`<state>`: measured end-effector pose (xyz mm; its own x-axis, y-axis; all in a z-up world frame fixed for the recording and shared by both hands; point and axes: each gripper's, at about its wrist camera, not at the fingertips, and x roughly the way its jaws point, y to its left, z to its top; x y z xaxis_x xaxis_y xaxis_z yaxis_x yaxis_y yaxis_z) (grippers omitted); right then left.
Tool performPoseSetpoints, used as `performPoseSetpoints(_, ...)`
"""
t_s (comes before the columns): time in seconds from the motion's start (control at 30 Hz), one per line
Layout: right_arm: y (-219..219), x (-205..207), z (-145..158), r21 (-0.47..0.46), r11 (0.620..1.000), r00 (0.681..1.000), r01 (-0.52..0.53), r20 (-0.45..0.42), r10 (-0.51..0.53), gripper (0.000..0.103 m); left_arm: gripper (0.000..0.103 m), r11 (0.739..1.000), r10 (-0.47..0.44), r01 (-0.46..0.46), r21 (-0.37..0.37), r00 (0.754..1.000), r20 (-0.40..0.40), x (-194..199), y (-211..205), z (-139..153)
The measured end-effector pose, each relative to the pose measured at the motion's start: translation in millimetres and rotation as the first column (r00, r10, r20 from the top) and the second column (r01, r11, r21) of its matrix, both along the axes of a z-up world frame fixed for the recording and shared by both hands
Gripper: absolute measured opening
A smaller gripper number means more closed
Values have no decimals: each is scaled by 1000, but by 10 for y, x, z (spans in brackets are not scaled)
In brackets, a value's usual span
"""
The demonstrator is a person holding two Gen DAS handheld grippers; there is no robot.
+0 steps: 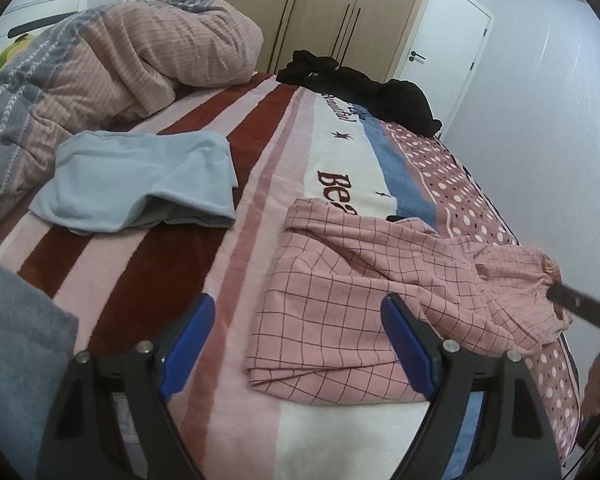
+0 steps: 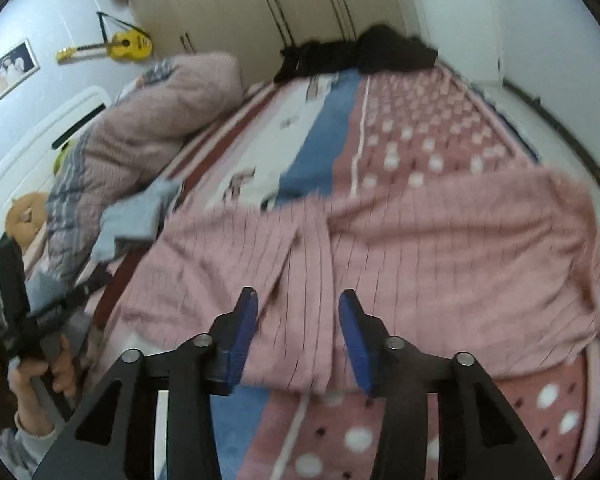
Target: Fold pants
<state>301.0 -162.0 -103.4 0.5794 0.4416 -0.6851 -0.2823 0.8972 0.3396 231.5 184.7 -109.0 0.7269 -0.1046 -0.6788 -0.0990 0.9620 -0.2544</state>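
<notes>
Lying partly folded on the bed (image 1: 236, 240), the pants (image 1: 340, 300) sit beneath both grippers, the left gripper (image 1: 298, 344) with fingers spread wide and empty, the right gripper (image 2: 298, 336) likewise spread above the fabric, a blue garment (image 1: 140, 176) well apart.

One pink checked pants (image 1: 364, 296), one blue garment (image 1: 140, 180), one black clothes heap (image 1: 364, 88), two claws.
</notes>
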Motion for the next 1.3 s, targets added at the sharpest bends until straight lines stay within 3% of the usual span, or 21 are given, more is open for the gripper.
performPoseSetpoints(0.13, 181, 319, -78, 35, 996, 996, -78, -47, 80, 41, 82, 1000, -9, 9, 9, 1000, -3, 1, -36, -12)
performPoseSetpoints(0.23, 408, 594, -403, 59, 991, 977, -121, -170, 129, 41, 82, 1000, -11, 11, 3, 1000, -3, 14, -33, -16)
performPoseSetpoints(0.3, 520, 674, -569, 49, 991, 969, -128, -206, 135, 41, 82, 1000, -9, 9, 1, 1000, -6, 20, -20, -24)
performPoseSetpoints(0.37, 587, 684, -643, 46, 990, 971, -133, -196, 140, 40, 82, 1000, -8, 8, 1, 1000, -9, 25, -14, -28)
performPoseSetpoints(0.5, 635, 644, -614, 144, 974, 966, -172, -168, 196, 14, 82, 1000, -2, 2, -13, 1000, -9, 23, 15, -27)
performPoseSetpoints(0.7, 655, 651, -580, 140, 974, 969, -179, -147, 199, 13, 82, 1000, -5, 5, -16, 1000, -2, 7, 16, -10)
performPoseSetpoints(0.8, 656, 680, -573, 155, 973, 970, -170, -146, 193, 3, 82, 1000, 0, 0, -20, 1000, 1, 3, 42, -1)
performPoseSetpoints(0.9, 684, 639, -404, 196, 963, 974, -182, -94, 204, 2, 82, 1000, 4, -4, -28, 1000, 0, -4, 61, -2)
performPoseSetpoints(1.07, 742, 594, -34, 168, 967, 979, -193, -25, 200, 1, 82, 1000, 0, 0, -20, 1000, -4, -1, 43, -5)
performPoseSetpoints(1.17, 729, 648, -8, 127, 976, 981, -176, -56, 184, 5, 82, 1000, 0, 0, -23, 1000, -3, -9, 48, 2)
performPoseSetpoints(1.27, 600, 707, -162, 128, 983, 983, -135, -106, 149, 44, 82, 1000, 0, 0, -30, 1000, -3, -8, 47, -3)
performPoseSetpoints(1.3, 542, 722, -247, 120, 986, 984, -113, -123, 128, 44, 82, 1000, 0, 0, -31, 1000, -3, -6, 51, -2)
